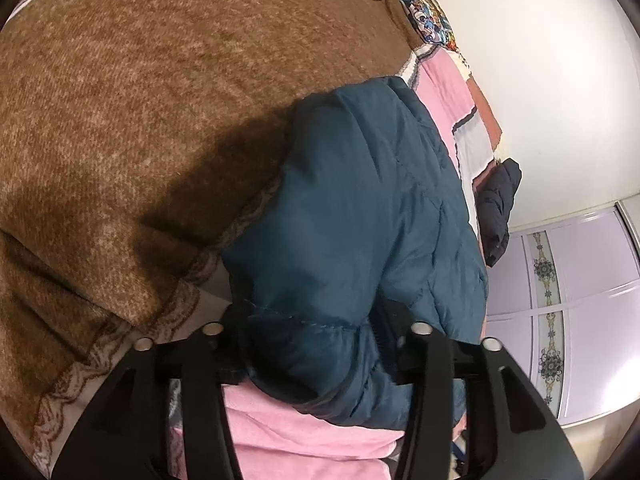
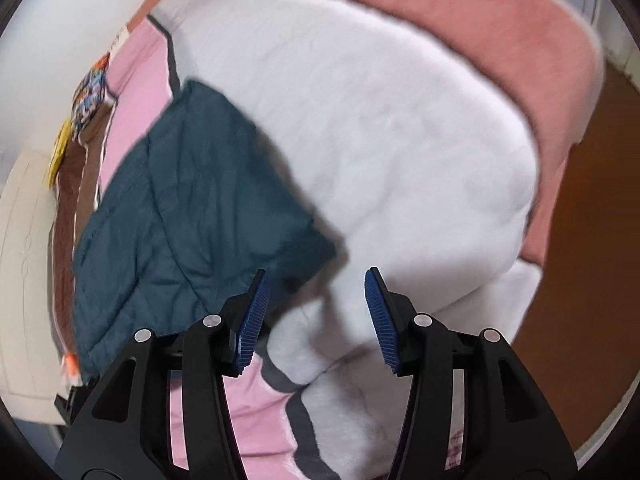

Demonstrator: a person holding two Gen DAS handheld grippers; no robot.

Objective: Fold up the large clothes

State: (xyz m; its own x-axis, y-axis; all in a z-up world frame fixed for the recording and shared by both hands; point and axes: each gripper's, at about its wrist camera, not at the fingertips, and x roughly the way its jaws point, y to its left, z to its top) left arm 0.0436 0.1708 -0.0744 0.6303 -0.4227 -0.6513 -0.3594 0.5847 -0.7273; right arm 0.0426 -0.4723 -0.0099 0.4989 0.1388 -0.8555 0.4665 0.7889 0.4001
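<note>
Your teal quilted jacket lies folded on the bed, on a pink, white and rose fleece blanket, with a brown woolly blanket just beside it on one side. In the left wrist view the near end of the jacket bulges up between the two arms of your left gripper; the cloth hides both pads, so you cannot tell from this view whether they press on it or stand clear of it. In the right wrist view your right gripper has its jaws apart, the ribbed blue pads bare, with nothing between them. The jacket's near corner sits just beyond and to the left of the left-hand pad, close to it but apart; white fleece fills the gap between the pads. That view is somewhat blurred. A dark garment hangs over the far edge of the bed, well apart from the jacket, in front of a lilac wardrobe.
</note>
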